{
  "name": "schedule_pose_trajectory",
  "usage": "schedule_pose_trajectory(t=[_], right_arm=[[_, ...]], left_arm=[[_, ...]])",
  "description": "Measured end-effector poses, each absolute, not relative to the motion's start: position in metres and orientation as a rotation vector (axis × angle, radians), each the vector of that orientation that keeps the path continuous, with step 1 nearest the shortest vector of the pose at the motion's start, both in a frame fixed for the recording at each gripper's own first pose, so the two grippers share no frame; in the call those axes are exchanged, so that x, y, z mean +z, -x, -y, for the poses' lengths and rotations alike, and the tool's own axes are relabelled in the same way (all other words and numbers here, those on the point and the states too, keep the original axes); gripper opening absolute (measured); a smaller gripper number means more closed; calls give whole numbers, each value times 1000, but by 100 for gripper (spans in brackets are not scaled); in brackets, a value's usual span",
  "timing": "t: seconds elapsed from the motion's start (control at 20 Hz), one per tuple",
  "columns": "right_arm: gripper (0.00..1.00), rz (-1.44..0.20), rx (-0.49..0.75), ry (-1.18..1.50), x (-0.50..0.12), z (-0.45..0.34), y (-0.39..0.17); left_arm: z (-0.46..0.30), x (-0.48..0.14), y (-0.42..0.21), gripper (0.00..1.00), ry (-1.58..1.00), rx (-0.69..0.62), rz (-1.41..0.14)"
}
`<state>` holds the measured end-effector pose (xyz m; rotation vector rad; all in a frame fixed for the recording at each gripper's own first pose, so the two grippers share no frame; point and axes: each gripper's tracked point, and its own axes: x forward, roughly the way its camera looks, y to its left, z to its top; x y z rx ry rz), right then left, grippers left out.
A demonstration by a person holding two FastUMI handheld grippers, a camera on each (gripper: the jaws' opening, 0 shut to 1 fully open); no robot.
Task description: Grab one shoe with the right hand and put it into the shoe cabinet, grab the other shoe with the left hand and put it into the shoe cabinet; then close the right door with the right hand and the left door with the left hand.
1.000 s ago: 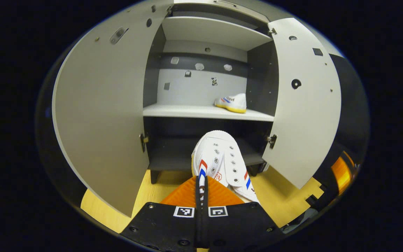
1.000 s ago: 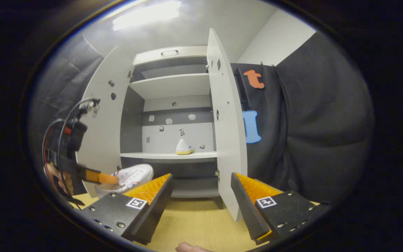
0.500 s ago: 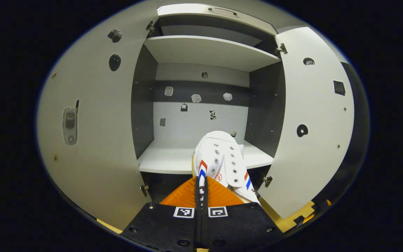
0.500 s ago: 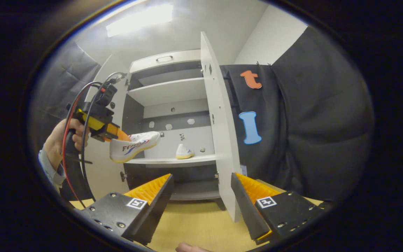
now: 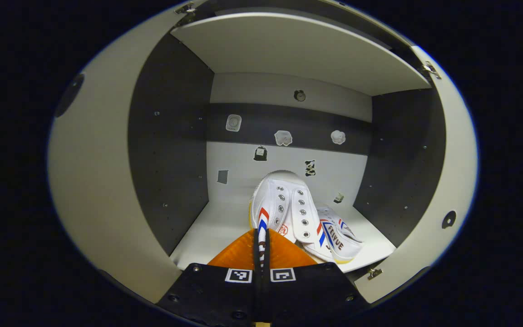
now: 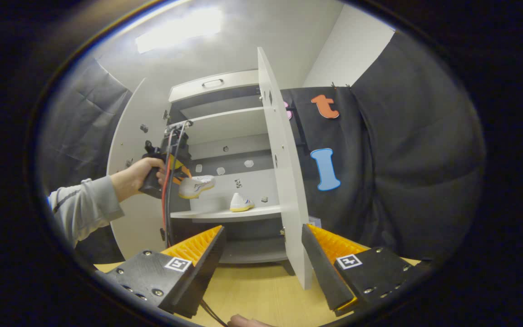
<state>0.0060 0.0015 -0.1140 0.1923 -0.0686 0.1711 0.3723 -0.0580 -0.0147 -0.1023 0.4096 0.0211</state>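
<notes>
Inside the cabinet [image 5: 173, 136], at the middle shelf [image 5: 216, 227], the left gripper [image 5: 261, 243] holds a white shoe [image 5: 282, 204] by its heel end, both fingers pressed together on the heel rim with only a thin slit between them. From the right gripper view the same shoe [image 6: 196, 186] hangs clear above the shelf [image 6: 225, 213], toe toward the cabinet's back, with the left gripper [image 6: 177, 170] and the hand [image 6: 134, 177] on it at the cabinet's left front edge.

The second shoe [image 5: 336, 234] lies on the shelf, right of the held one and near the cabinet's right wall; its heel is hidden behind the held shoe. In the right gripper view it [image 6: 241, 203] sits at the shelf's right half, well apart from the held shoe.

Whether the held shoe's sole touches the shelf cannot be told from the left gripper view, since the fingers cover the heel.

Bare shelf remains left of the held shoe, up to the cabinet's left wall. Both doors stand open: left door [image 6: 132, 150], right door [image 6: 284, 181], the latter edge-on in front of the cabinet.

The right gripper [image 6: 261, 259] hangs in front of the cabinet, low over the wooden floor [image 6: 252, 295], jaws spread wide and holding nothing; the right door's lower edge stands between its fingers in the view.
</notes>
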Motion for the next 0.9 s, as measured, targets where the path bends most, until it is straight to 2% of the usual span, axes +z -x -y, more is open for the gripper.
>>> schedule_pose_trajectory(t=[0.35, 0.6, 0.75, 0.85, 0.9], right_arm=[[100, 48, 204, -170, -125, -19, -15], [100, 34, 210, -181, -131, -22, -19], [100, 42, 197, -194, -127, -20, -20], [100, 44, 188, -188, -126, -19, -19], [100, 47, 178, -181, -125, -17, -18]], left_arm=[[65, -68, -434, 0, 130, 23, -471], [47, -107, -444, 0, 132, 67, -551], [49, -113, -446, 0, 160, 29, -564], [55, -111, -447, 3, 195, 9, -552], [56, -109, -444, 9, 201, -3, -548]])
